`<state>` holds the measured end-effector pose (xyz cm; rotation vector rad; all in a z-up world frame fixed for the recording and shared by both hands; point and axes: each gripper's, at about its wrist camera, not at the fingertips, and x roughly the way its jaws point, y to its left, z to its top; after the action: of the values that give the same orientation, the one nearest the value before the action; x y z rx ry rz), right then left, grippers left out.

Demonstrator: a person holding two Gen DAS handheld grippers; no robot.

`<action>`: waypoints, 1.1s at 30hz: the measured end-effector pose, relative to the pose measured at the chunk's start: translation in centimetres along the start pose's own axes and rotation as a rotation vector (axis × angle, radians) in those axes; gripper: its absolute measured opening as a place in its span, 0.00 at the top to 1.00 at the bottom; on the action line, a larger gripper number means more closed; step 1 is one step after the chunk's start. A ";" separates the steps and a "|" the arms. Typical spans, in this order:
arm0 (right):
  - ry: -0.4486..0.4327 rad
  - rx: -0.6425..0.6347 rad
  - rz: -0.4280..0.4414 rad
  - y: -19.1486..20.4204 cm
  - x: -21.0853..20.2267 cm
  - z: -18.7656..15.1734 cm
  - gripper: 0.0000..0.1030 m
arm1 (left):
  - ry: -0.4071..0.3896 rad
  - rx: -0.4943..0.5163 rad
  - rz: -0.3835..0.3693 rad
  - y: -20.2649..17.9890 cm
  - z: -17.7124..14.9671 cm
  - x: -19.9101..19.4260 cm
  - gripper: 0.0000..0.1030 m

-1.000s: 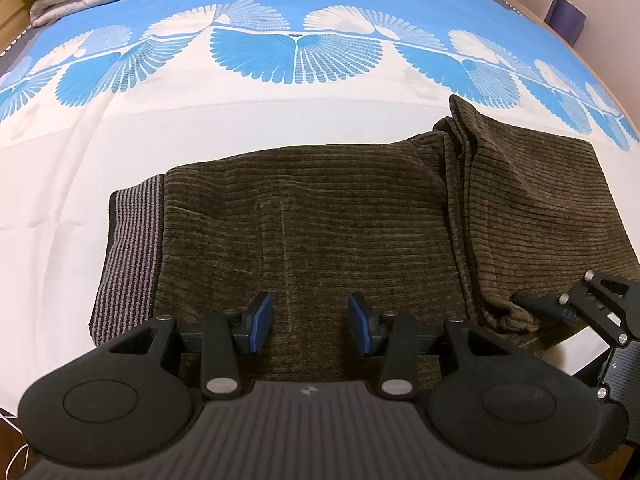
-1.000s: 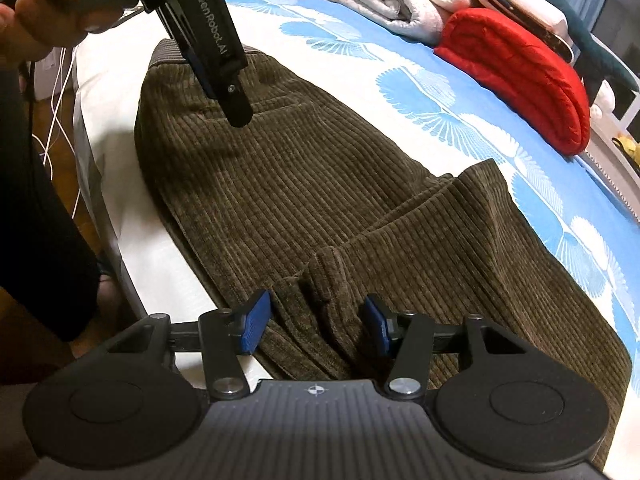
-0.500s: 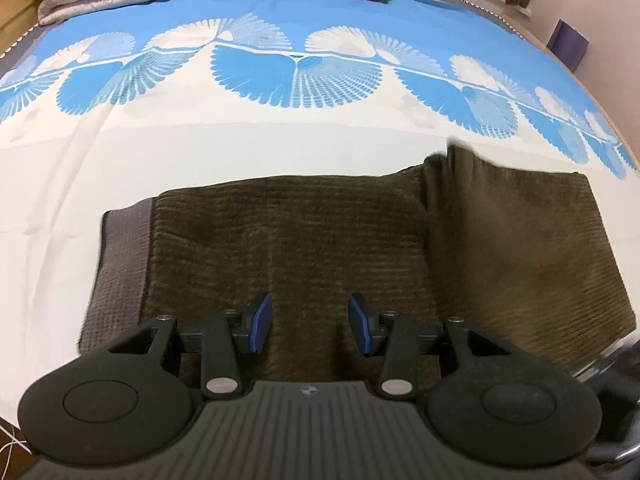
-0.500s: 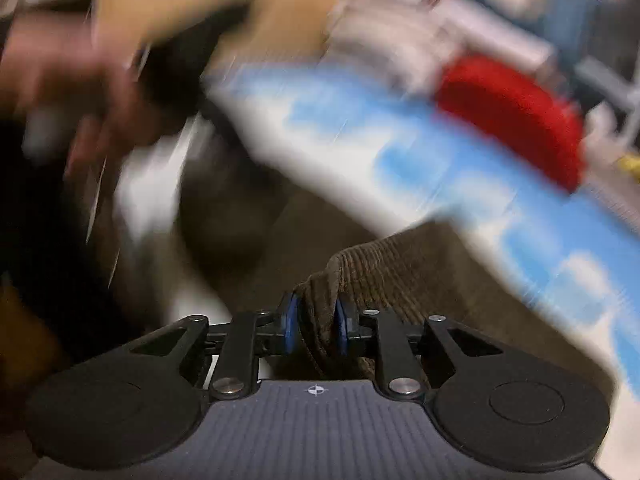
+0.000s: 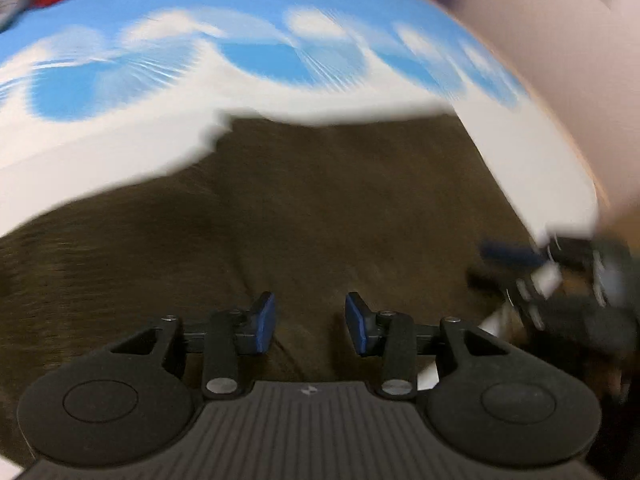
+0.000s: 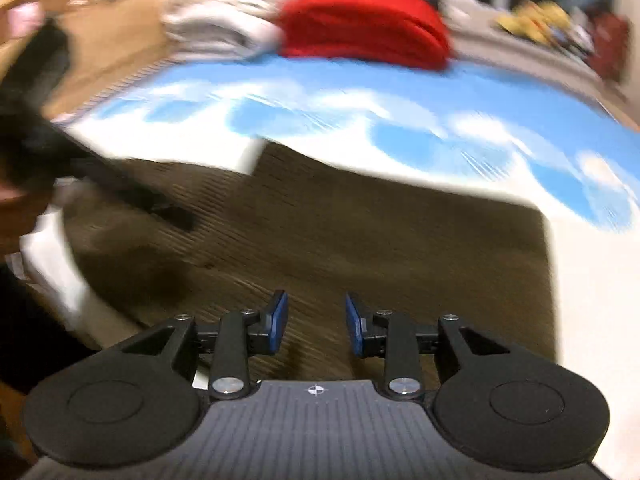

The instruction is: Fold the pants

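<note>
Brown corduroy pants (image 5: pixel 320 220) fill the middle and lower part of both my views, lying flat on the blue-and-white bedspread (image 5: pixel 160 132); both frames are motion-blurred. In my right view the pants' right edge runs down the right side of the frame, with bare white cover beyond it. The bed's edge curves down the right of my left view. A red cushion (image 6: pixel 364 24) and folded white bedding (image 6: pixel 224 12) sit at the top of the right view. My left gripper (image 5: pixel 310 322) is spread apart over the fabric, holding nothing; my right gripper (image 6: pixel 316 322) is likewise agape and empty.
</note>
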<state>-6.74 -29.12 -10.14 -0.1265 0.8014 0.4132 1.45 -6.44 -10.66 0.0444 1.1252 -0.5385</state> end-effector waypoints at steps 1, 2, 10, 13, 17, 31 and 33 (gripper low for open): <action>0.049 0.006 -0.034 -0.7 0.5 -0.5 0.68 | 0.073 0.038 0.038 -0.5 -0.3 1.4 0.60; 0.123 0.003 -0.069 -1.4 1.3 -1.3 0.68 | 0.137 0.059 0.071 -0.7 -0.7 2.6 0.59; 0.047 0.184 -0.129 -6.6 -1.6 -1.2 0.63 | -0.055 -0.128 0.094 2.5 3.7 0.0 0.54; 0.054 0.301 -0.239 -9.3 -2.1 -1.7 0.55 | -0.123 -0.215 0.104 4.6 6.1 0.0 0.51; 0.123 0.454 -0.267 -12.1 -1.8 -3.0 0.42 | -0.130 -0.310 0.064 7.2 7.2 2.6 0.46; 0.166 0.681 -0.147 -14.3 -0.6 -4.8 0.35 | -0.186 -0.248 0.042 5.8 8.5 2.4 0.79; 0.164 0.686 -0.148 -14.3 -0.3 -4.7 0.35 | -0.236 -0.225 0.031 5.2 8.4 0.8 0.79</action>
<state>-4.28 -43.55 -13.77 0.4225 1.0486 -0.0277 11.04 -4.73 -8.80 -0.1920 0.9461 -0.3763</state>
